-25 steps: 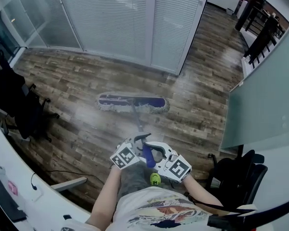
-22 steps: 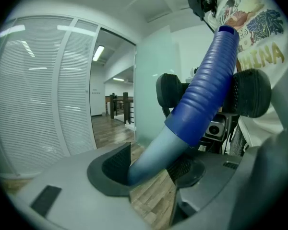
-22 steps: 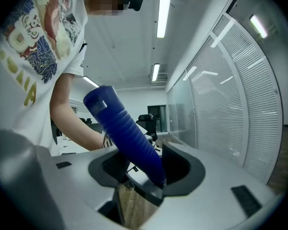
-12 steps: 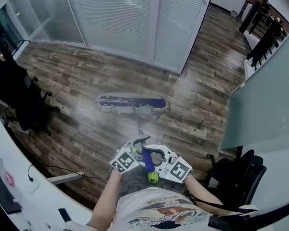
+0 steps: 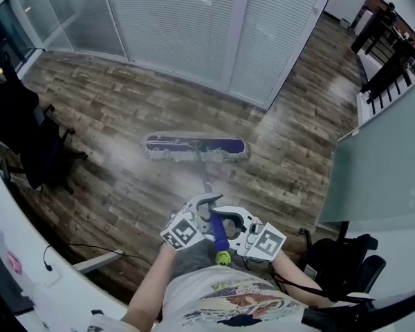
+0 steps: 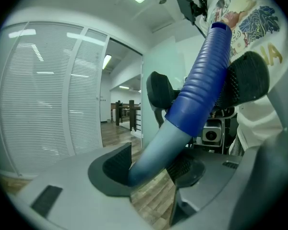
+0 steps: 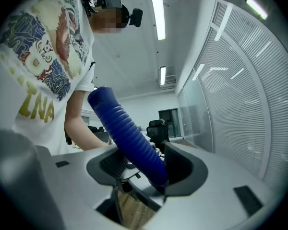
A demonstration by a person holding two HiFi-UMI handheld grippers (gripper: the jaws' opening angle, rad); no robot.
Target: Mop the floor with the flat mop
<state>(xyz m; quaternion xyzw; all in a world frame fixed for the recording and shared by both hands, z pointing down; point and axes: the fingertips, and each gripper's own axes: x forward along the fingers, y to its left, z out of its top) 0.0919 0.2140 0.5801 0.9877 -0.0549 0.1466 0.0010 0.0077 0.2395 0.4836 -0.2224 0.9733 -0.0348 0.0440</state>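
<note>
The flat mop's head (image 5: pixel 197 148), blue with a pale fringe, lies flat on the wood floor ahead of me. Its thin handle (image 5: pixel 206 182) runs back to my hands and ends in a blue ribbed grip (image 5: pixel 218 237) with a green cap. My left gripper (image 5: pixel 206 209) is shut on the grey shaft (image 6: pixel 156 150) just below the grip, both pads against it (image 6: pixel 151 169). My right gripper (image 5: pixel 223 228) sits a little behind it. Its jaws are opening, with the blue grip (image 7: pixel 127 133) between them, lying across both pads (image 7: pixel 144 169).
A wall of white blinds (image 5: pixel 194 26) closes off the far side. Black office chairs (image 5: pixel 28 144) and a white desk (image 5: pixel 28 254) stand at the left, with a cable (image 5: pixel 90 247) on the floor. A glass partition (image 5: pixel 380 171) and another black chair (image 5: pixel 339 261) are at the right.
The mop head and both grippers sit slightly further right in the head view. Both grippers stay around the handle.
</note>
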